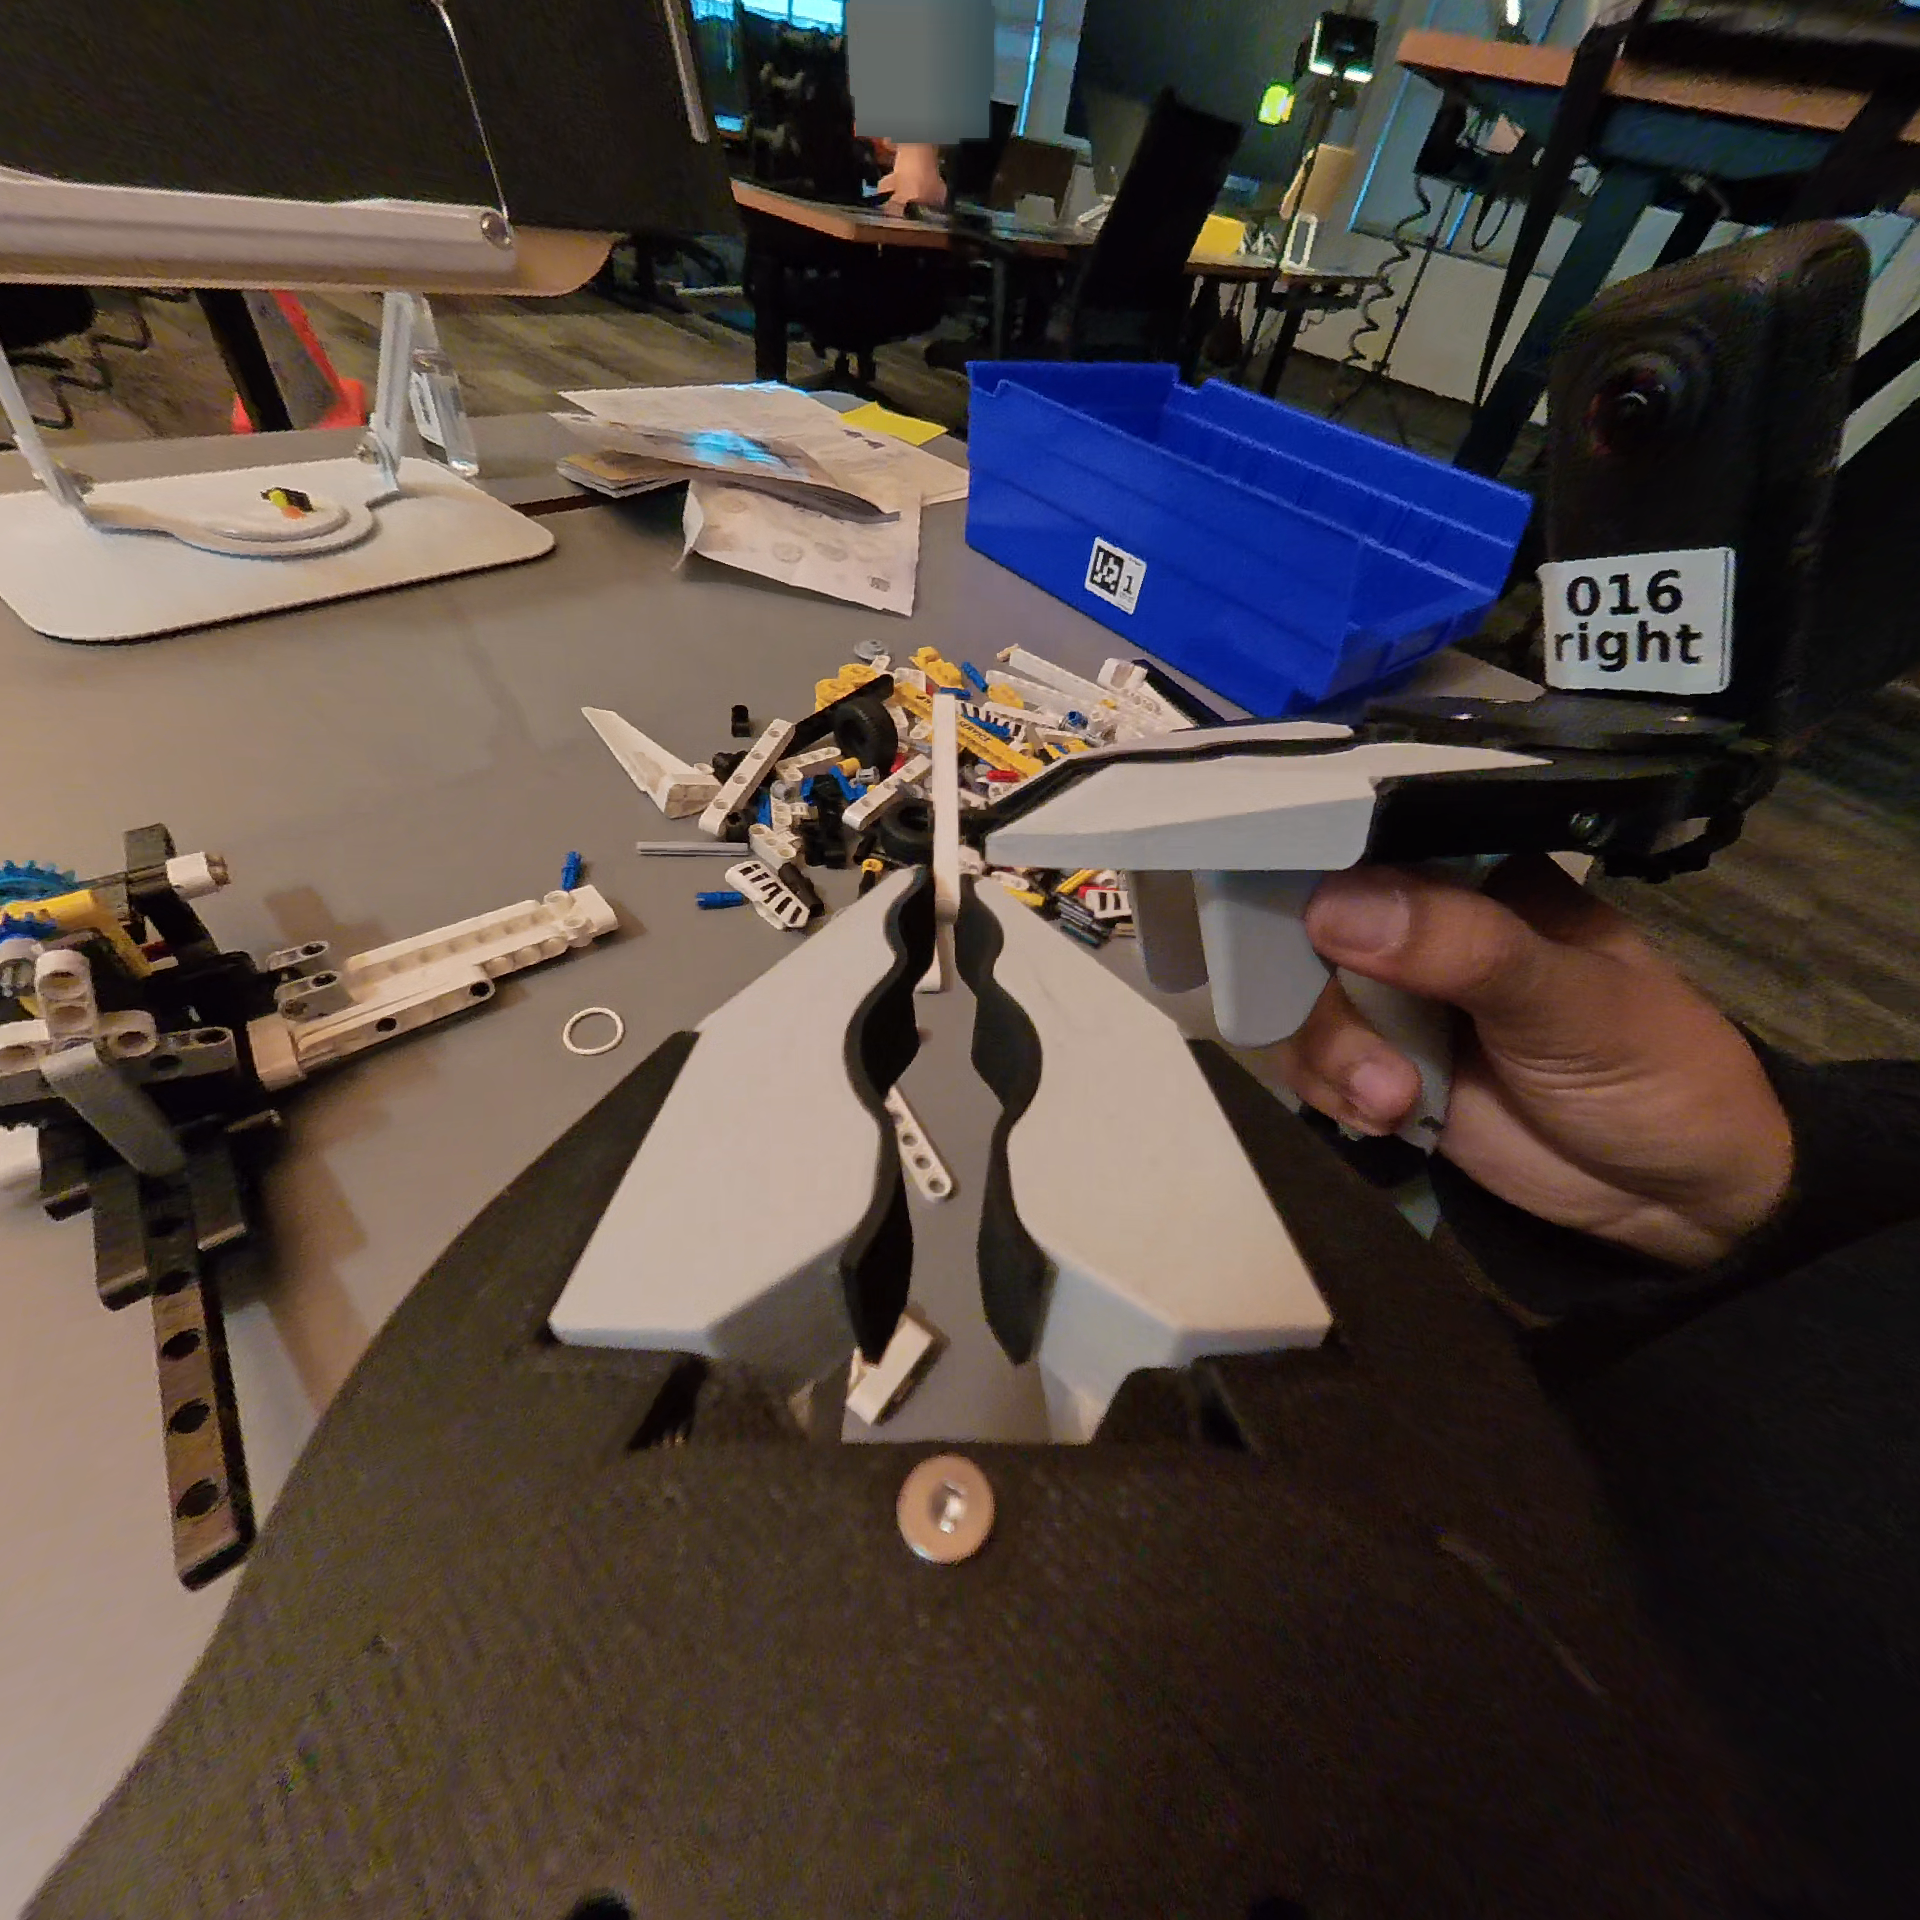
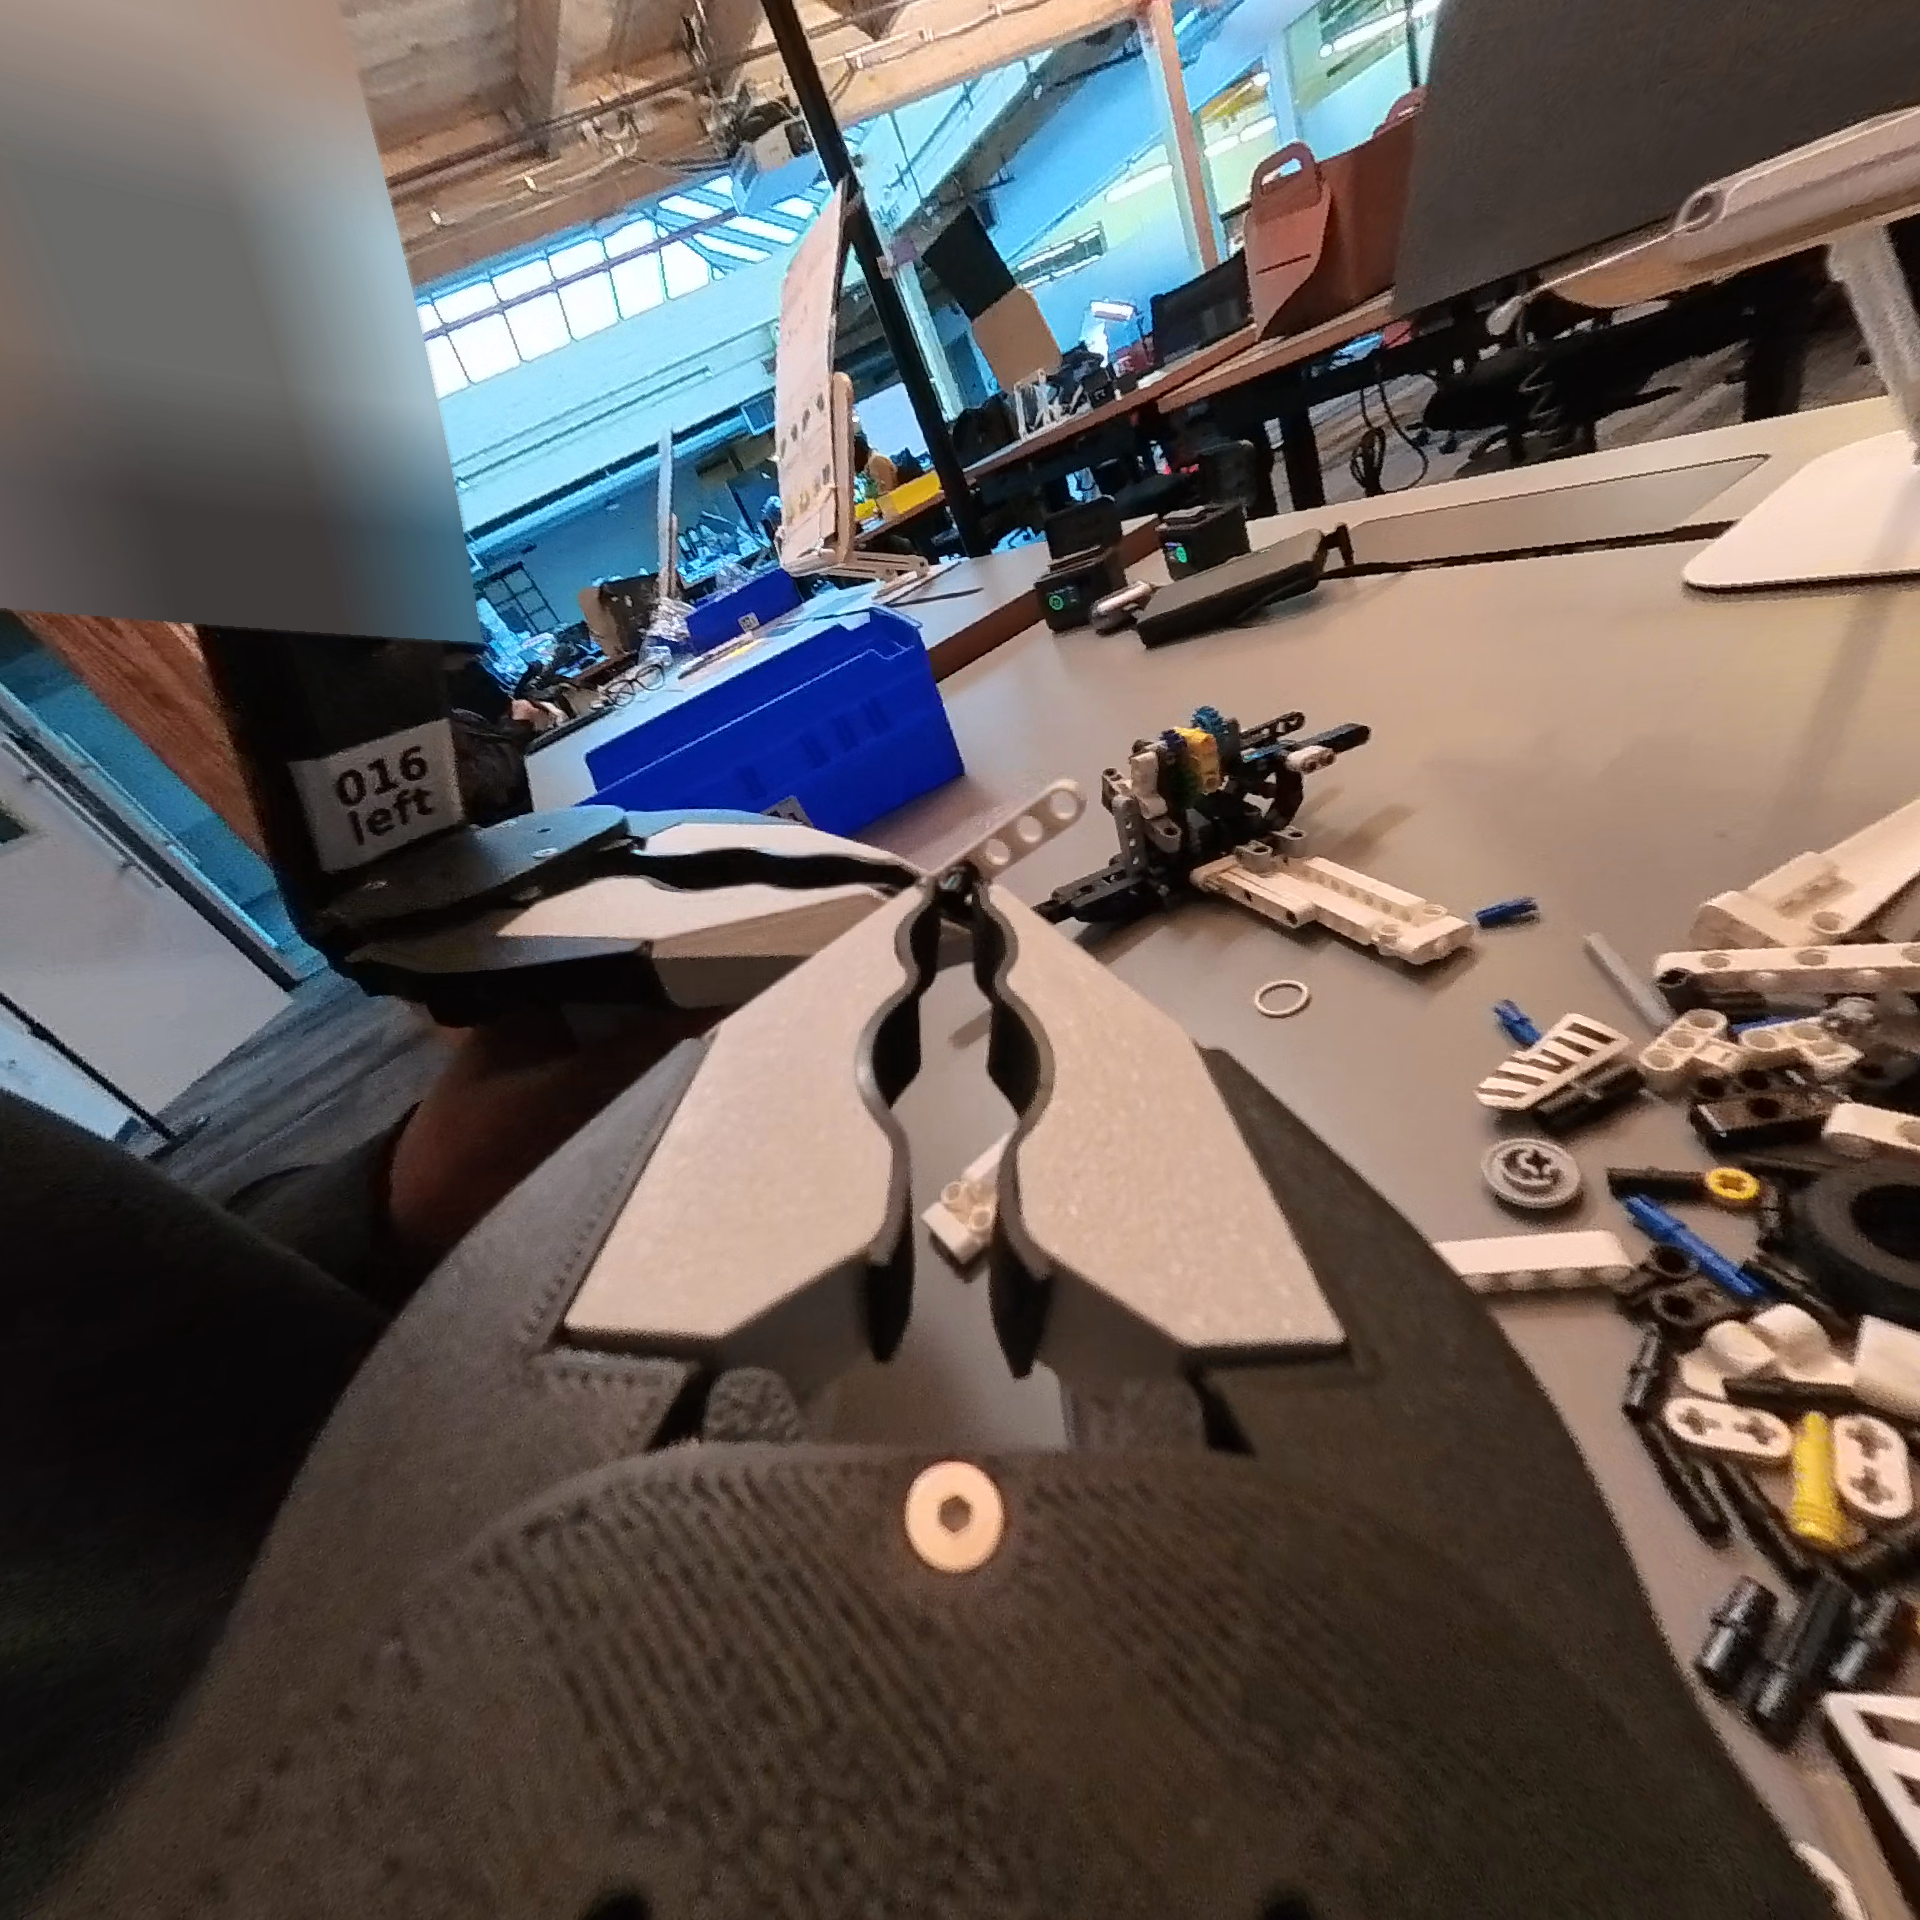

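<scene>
My left gripper (image 1: 940,894) is shut on a thin white beam with holes (image 1: 943,769), which stands up from its tips above the grey table (image 1: 416,748). In the right wrist view the beam (image 2: 1039,821) juts up and to the right, with the left gripper (image 2: 904,873) coming in from the left. My right gripper (image 2: 951,883) is closed on a small dark pin (image 2: 950,881), right at the beam's near end. In the left wrist view the right gripper (image 1: 982,831) comes in from the right, with its tips against the beam.
A pile of loose building pieces (image 1: 894,769) lies behind the grippers. A part-built model (image 1: 135,1018) sits at the left with a white ring (image 1: 593,1031) near it. A blue bin (image 1: 1226,509), papers (image 1: 769,457) and a monitor stand (image 1: 260,540) stand farther back. The tips of both grippers are at nearly the same place.
</scene>
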`<move>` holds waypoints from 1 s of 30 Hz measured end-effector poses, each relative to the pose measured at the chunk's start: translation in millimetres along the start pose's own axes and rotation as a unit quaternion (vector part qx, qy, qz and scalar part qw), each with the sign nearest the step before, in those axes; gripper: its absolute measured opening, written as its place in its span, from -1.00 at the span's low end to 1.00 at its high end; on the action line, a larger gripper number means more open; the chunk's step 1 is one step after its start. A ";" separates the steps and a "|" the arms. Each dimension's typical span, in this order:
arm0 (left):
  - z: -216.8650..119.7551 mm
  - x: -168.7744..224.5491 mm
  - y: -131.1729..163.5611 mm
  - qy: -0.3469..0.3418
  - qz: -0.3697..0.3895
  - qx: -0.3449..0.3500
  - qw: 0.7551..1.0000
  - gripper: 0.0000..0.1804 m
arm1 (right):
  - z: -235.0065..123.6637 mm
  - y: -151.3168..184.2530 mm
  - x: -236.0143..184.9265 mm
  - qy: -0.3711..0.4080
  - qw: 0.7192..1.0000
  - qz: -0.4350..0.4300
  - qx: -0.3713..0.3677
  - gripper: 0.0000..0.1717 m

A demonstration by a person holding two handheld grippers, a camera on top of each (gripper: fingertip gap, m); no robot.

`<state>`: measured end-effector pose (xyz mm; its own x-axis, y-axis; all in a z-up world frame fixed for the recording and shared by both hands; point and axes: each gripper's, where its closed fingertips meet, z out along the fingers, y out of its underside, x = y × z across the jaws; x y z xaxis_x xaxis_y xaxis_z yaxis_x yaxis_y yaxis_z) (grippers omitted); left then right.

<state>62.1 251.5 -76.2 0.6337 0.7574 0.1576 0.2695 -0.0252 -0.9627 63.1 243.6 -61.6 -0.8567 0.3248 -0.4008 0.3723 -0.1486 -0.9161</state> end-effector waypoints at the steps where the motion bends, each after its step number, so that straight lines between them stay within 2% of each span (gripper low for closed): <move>1: 0.0 -1.8 1.1 -0.003 0.001 -0.001 1.000 -0.98 | 0.8 1.1 0.6 0.004 1.000 0.000 -0.002 -0.96; 7: -1.9 -16.6 8.3 -0.018 -0.031 -0.013 0.999 -0.96 | 8.6 16.2 4.0 0.046 0.998 -0.019 -0.048 -0.98; 8: -3.2 -23.4 8.2 -0.045 -0.021 -0.013 0.999 -0.97 | 9.0 17.1 3.4 0.048 0.997 -0.019 -0.049 -0.98; 9: -11.6 -49.7 6.2 -0.124 0.013 -0.009 0.992 -0.98 | 8.5 17.0 0.6 0.041 0.998 -0.011 -0.045 -0.98; 10: -23.7 -73.5 3.0 -0.171 0.019 -0.003 0.985 -0.98 | 6.3 15.0 -4.4 0.025 0.999 0.005 -0.033 -0.99; 13: -37.7 -83.5 -5.3 -0.099 -0.077 0.027 0.992 -0.97 | -3.7 25.9 5.3 0.044 0.998 0.029 -0.041 -0.98; 14: -36.9 -83.8 0.3 -0.095 -0.083 0.016 0.992 -0.97 | -6.7 29.3 10.5 0.049 0.997 0.035 -0.043 -0.98; 17: -24.7 -85.3 27.3 -0.116 -0.037 -0.060 0.991 -0.98 | -13.4 31.9 31.6 0.071 0.995 0.037 -0.065 -0.98; 19: -14.5 -80.6 38.4 -0.107 -0.022 -0.107 0.988 -0.98 | -24.9 25.5 63.1 0.136 0.987 -0.011 -0.086 -0.97; 21: -7.0 -77.3 42.5 -0.098 -0.011 -0.136 0.986 -0.98 | -38.6 16.0 95.1 0.197 0.972 -0.049 -0.117 -0.96; 23: -0.7 -73.0 39.6 -0.084 -0.004 -0.135 0.987 -0.98 | -49.6 13.1 124.9 0.239 0.953 -0.081 -0.170 -0.97; 26: 5.6 -68.6 39.6 -0.067 -0.004 -0.140 0.988 -0.98 | -68.0 10.2 173.4 0.319 0.909 -0.136 -0.231 -0.96; 28: 7.0 -66.6 39.4 -0.063 -0.004 -0.140 0.988 -0.98 | -75.9 6.6 192.1 0.354 0.889 -0.151 -0.247 -0.82; 30: 6.6 -65.6 40.6 -0.062 -0.002 -0.146 0.987 -0.98 | -76.6 0.5 192.7 0.362 0.887 -0.159 -0.237 -0.69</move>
<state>26.7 205.1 -127.1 0.5437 0.8313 0.1156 0.4802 -0.1952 -0.8552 -74.5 377.7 -139.8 -0.5548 0.8207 0.1365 0.4091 0.4120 -0.8142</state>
